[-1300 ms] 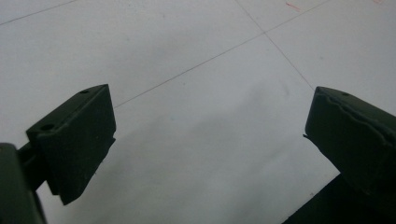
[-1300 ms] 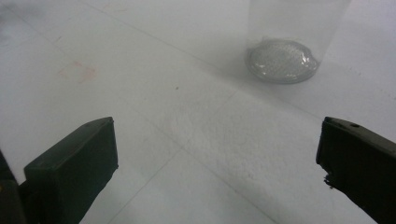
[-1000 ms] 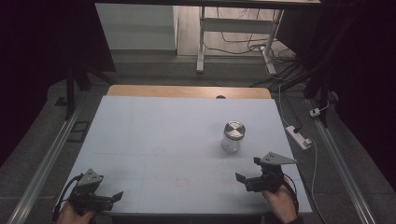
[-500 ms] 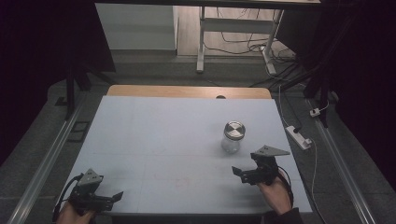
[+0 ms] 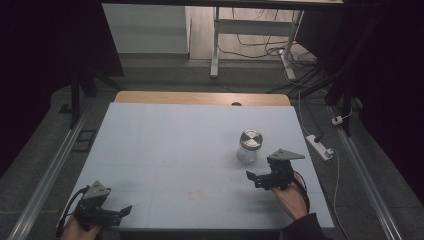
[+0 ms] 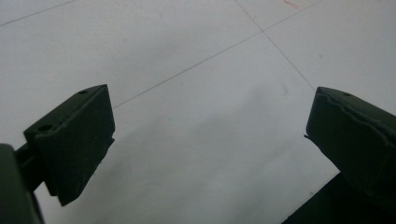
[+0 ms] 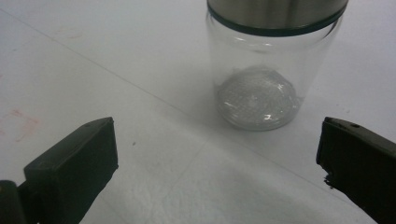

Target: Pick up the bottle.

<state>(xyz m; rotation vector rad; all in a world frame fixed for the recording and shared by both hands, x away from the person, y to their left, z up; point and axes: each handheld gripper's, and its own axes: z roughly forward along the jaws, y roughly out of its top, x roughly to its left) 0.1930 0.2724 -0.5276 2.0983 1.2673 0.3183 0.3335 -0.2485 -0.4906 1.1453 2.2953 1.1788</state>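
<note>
A clear glass jar with a brushed metal lid stands upright on the right half of the white table. My right gripper hovers just in front of it on the near side, jaws open. In the right gripper view the jar rises close ahead, beyond the fingertips and not between them, and the right gripper holds nothing. My left gripper rests at the near left corner, far from the jar. Its jaws stand wide apart over bare table in the left gripper view.
A wooden strip runs along the table's far edge. On the floor to the right lies a white power strip with cables. A metal rail runs beside the table's left side.
My right gripper has moved left and a little forward, closer to the jar. The left gripper and the jar have stayed where they were.
</note>
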